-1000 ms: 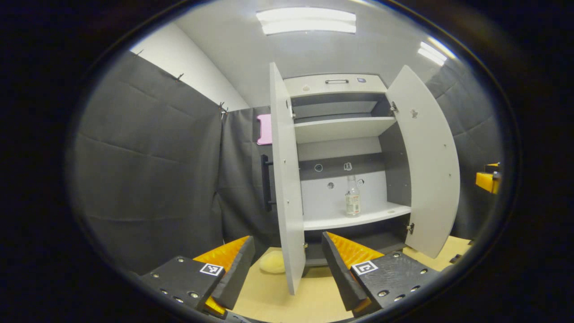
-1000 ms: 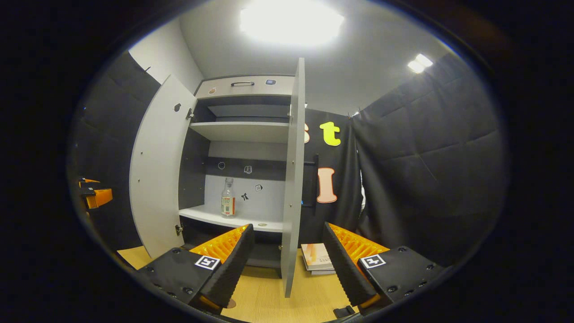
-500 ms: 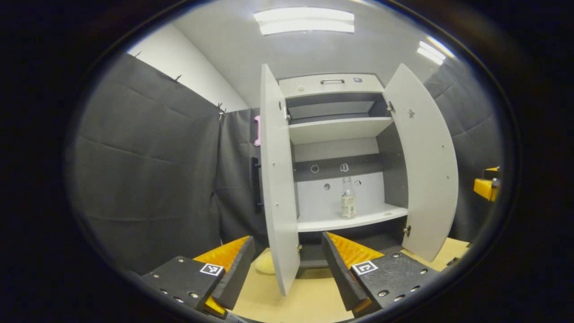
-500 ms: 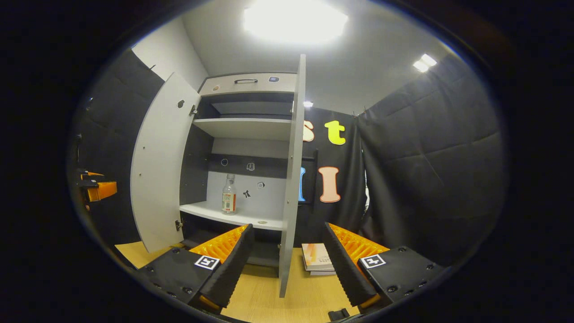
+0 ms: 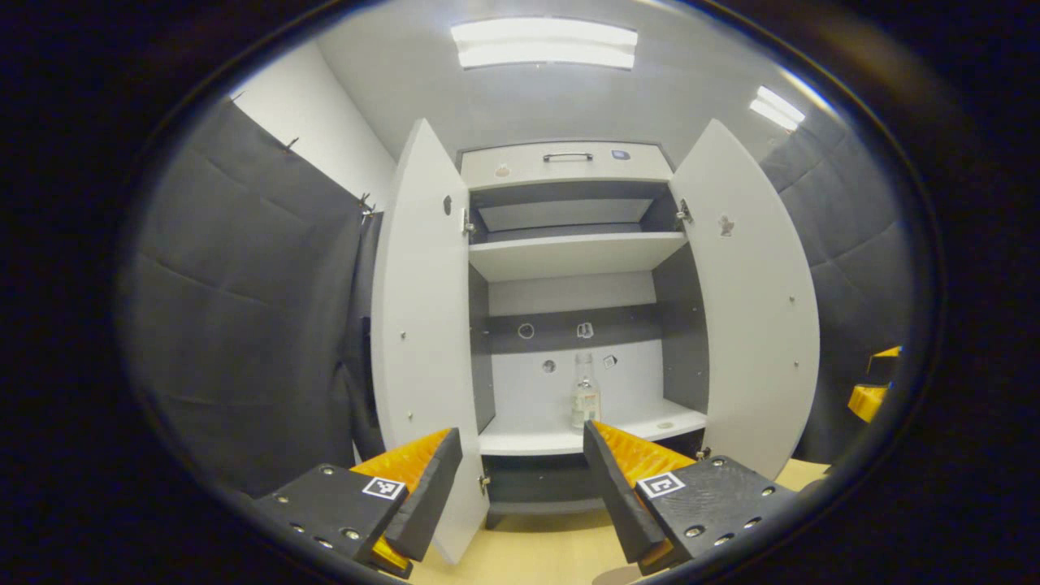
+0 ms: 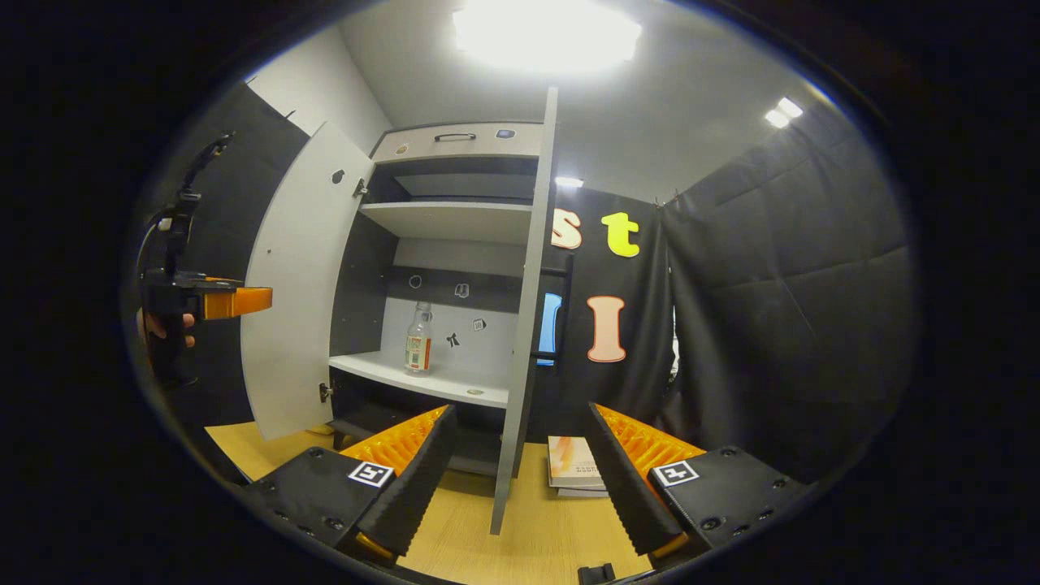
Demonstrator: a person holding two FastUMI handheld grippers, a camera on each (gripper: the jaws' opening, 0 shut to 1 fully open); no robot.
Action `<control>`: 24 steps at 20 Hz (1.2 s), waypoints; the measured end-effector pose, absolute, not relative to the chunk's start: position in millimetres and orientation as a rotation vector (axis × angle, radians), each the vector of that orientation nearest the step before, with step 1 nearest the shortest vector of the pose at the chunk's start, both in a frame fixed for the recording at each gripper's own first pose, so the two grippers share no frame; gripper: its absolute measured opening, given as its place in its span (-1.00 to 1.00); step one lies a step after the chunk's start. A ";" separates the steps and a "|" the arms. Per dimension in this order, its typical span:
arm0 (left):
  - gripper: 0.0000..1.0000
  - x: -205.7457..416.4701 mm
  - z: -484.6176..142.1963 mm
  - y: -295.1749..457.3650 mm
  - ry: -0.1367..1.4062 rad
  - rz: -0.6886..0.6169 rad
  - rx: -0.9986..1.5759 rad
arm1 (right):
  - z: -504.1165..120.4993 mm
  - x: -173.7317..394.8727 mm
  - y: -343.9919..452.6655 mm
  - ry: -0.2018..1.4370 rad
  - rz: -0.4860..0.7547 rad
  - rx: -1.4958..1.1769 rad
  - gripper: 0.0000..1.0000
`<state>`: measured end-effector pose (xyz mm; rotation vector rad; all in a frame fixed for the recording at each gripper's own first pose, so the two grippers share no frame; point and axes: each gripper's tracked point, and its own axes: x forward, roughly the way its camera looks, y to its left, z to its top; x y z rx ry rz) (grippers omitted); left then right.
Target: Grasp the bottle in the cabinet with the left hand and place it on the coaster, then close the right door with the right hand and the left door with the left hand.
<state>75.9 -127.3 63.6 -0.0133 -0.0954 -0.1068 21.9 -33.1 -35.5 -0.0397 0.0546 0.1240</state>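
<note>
Wooden desk (image 6: 520, 536) under an open cabinet (image 5: 569, 162); bottle (image 5: 585, 400) upright on its lower shelf (image 5: 528, 439), frame centre. My left gripper (image 5: 520, 479) and right gripper (image 6: 520, 475): jaws spread, empty. Coaster possibly at bottom edge, unclear.

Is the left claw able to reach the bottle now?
Probably yes: both doors stand open, the bottle stands alone on the shelf, and the open left claw faces it.

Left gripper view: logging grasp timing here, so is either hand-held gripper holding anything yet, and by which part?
Nothing is held. The left hand-held gripper and right hand-held gripper are open and empty; the bottle stands untouched on the cabinet shelf.
</note>
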 end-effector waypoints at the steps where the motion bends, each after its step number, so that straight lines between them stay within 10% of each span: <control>1: 0.76 85.4 67.6 -133.6 -0.102 -0.114 -0.014 | -36.7 24.3 -33.4 0.058 0.123 -0.022 0.99; 24: 0.75 301.0 72.5 -230.6 -0.086 -0.343 -0.097 | -65.9 70.5 -88.8 0.119 -0.204 0.024 0.99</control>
